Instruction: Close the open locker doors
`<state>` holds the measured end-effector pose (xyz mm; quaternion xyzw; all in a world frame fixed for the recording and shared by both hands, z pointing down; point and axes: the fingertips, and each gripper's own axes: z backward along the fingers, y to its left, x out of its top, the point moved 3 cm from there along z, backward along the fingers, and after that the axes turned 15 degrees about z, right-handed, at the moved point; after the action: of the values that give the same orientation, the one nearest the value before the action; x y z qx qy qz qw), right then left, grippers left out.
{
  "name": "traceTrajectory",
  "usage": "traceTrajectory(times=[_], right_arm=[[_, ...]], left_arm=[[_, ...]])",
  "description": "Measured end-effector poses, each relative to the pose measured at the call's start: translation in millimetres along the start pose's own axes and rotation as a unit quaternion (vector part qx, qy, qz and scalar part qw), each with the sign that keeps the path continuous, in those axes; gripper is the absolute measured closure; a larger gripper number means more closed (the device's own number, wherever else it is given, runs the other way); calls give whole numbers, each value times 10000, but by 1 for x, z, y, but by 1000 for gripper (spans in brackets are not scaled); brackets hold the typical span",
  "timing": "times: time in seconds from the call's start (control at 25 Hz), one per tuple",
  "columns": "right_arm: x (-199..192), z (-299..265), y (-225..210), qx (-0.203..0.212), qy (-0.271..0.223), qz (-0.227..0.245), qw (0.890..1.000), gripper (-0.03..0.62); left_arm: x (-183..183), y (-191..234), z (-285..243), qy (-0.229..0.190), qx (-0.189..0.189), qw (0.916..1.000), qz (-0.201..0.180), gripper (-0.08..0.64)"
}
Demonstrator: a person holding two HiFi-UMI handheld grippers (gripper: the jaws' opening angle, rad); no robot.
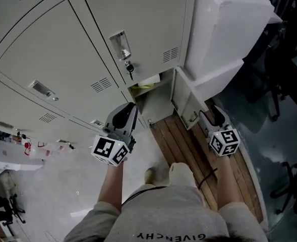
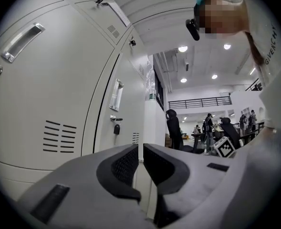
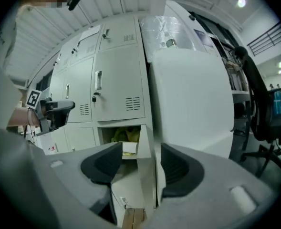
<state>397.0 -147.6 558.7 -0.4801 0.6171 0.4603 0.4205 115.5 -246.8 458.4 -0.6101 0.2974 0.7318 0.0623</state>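
A grey locker bank [image 1: 62, 59] fills the head view. The bottom compartment [image 1: 156, 102] stands open with its door [image 1: 184, 97] swung out to the right, and something yellow [image 1: 143, 86] lies inside. My right gripper [image 1: 214, 111] is open, low, just right of that door. In the right gripper view its jaws [image 3: 140, 151] frame the door's edge [image 3: 146, 175] without pressing on it, and the yellow thing [image 3: 123, 135] shows behind. My left gripper [image 1: 128, 109] hangs left of the opening, shut and empty; in its own view [image 2: 140, 151] it points along the closed doors [image 2: 45, 94].
A large white cabinet [image 1: 224, 29] stands right of the lockers, close behind the open door. Wooden boards [image 1: 183, 145] lie under the opening. A key [image 1: 129, 70] hangs in the door above. Black office chairs [image 1: 284, 84] stand at the right. Several people [image 2: 173, 128] stand far off.
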Motion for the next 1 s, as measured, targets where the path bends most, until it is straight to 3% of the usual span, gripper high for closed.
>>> traceTrajectory(times=[0.16, 0.64, 1.0], right_arm=[[-11, -5, 4, -159, 189, 37, 9997, 353], [-14, -7, 34, -432, 235, 66, 9988, 353], [-3, -16, 90, -120, 157, 130, 9997, 353]], left_arm=[[-14, 12, 12, 228, -64, 9997, 39, 531], [-46, 62, 40, 318, -68, 9994, 119, 531], [-44, 90, 61, 221, 72, 9996, 178, 531]])
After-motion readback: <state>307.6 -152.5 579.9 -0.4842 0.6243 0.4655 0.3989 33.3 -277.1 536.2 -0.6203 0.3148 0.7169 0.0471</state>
